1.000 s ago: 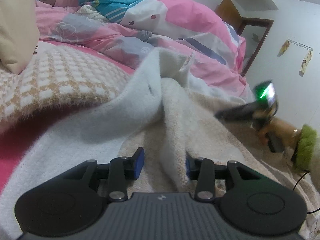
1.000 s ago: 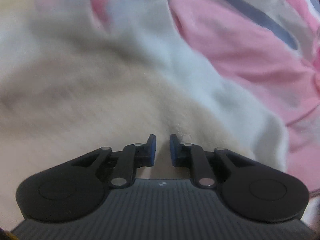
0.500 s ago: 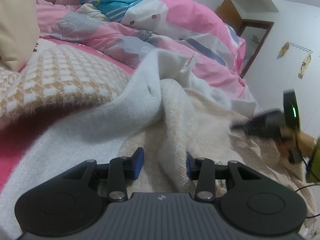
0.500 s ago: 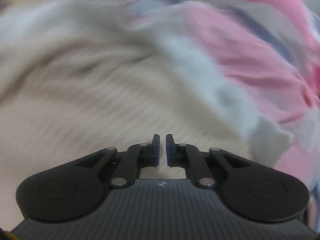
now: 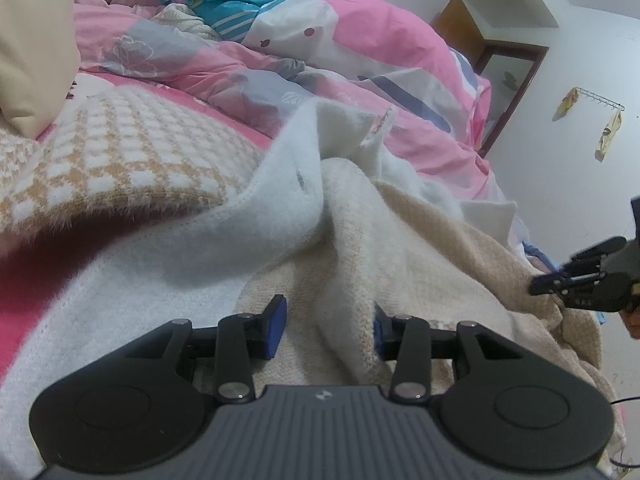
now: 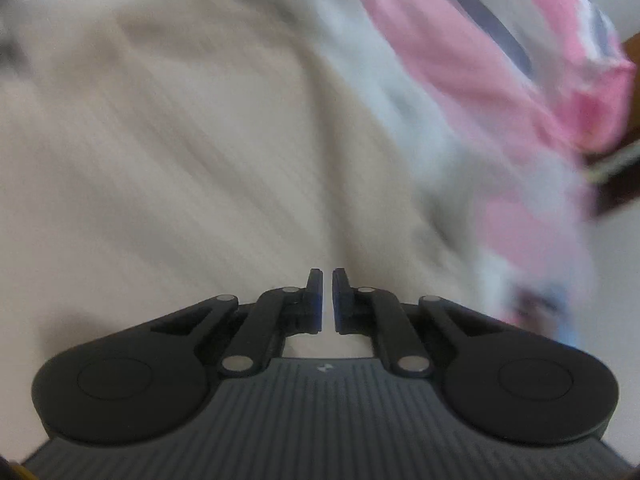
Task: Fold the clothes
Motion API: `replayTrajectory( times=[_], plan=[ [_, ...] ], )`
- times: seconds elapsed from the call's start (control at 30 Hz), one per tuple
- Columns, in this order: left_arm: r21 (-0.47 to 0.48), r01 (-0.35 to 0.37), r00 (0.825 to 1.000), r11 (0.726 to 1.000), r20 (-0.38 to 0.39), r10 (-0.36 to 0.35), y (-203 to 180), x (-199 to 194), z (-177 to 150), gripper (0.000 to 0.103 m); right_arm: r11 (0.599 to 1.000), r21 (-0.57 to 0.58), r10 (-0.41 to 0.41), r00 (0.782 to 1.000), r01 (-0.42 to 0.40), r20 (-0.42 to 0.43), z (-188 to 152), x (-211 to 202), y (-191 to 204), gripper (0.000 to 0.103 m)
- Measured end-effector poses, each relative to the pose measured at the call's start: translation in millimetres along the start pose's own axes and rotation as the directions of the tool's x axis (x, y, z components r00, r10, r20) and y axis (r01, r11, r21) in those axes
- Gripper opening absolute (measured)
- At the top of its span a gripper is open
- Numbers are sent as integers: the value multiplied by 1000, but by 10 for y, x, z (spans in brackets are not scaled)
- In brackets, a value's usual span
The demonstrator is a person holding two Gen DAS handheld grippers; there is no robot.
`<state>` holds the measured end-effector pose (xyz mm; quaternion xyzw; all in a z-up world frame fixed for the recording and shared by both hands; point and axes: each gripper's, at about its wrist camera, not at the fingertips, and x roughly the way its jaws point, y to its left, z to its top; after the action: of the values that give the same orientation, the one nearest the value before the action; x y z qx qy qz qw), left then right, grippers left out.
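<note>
While a ridge of the cream knit garment [image 5: 360, 264] stands bunched between its parted pads, the left gripper [image 5: 326, 330] sits low on the bed.
Whether those pads press the fabric I cannot tell — the right gripper [image 6: 327, 300], nearly closed and empty, hangs over the same garment beside the pink duvet [image 5: 392, 64].

The right tool [image 6: 327, 300], nearly closed and empty, hangs over blurred cream knit [image 6: 180, 140] beside pink bedding [image 6: 480, 68].
</note>
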<state>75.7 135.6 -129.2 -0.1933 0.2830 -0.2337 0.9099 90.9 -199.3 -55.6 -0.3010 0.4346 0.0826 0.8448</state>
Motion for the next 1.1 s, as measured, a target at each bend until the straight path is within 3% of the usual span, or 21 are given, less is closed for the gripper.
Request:
replayTrajectory(
  times=[0.07,0.13,0.27,0.37,0.43,0.5,0.53,0.57,0.63,0.7,0.8,0.87,0.97,1.1],
  plan=[
    [-4,2,1000,1000,-2,-3,5,0,0,42,994,-17,112,993,-111,30,64,7,286,8],
    [-10,7,1000,1000,-3,-7,17,-1,3,42,989,-21,145,989,-145,-31,-131,29,451,8],
    [-18,19,1000,1000,-5,-19,33,-4,4,45,975,176,166,975,-139,-149,-873,-263,262,10],
    [-21,26,1000,999,-5,-26,36,-2,2,46,945,303,203,946,-121,-254,-1393,-577,150,11],
    [-26,30,1000,999,-5,-30,41,-1,3,47,957,283,175,911,-67,-374,-1631,-732,230,11],
    [-29,32,999,999,-5,-32,41,2,3,47,971,233,139,904,-45,-405,-1635,-864,314,11],
    [-29,31,999,999,-6,-31,39,6,6,47,969,246,134,910,-36,-392,-1533,-896,310,13],
    [-29,31,1000,999,-7,-31,39,8,9,47,962,272,135,929,-39,-344,-1430,-939,302,13],
    [-30,30,1000,999,-8,-30,40,5,14,47,944,321,142,969,-72,-200,-1204,-1004,298,16],
    [-32,31,999,999,-10,-32,43,5,18,47,922,366,156,987,-128,-48,-882,-862,307,24],
    [-35,32,999,999,-12,-32,38,7,15,48,886,425,170,982,-187,79,-519,-439,271,25],
    [-36,32,999,999,-11,-32,33,11,11,48,835,497,192,971,-237,140,-417,-210,282,25],
    [-43,37,999,998,-11,-37,40,16,10,48,777,547,293,948,-313,126,-565,-37,295,25],
    [-55,58,998,997,-11,-59,75,9,8,52,831,431,355,932,-353,79,-963,-473,584,25]
  ],
)
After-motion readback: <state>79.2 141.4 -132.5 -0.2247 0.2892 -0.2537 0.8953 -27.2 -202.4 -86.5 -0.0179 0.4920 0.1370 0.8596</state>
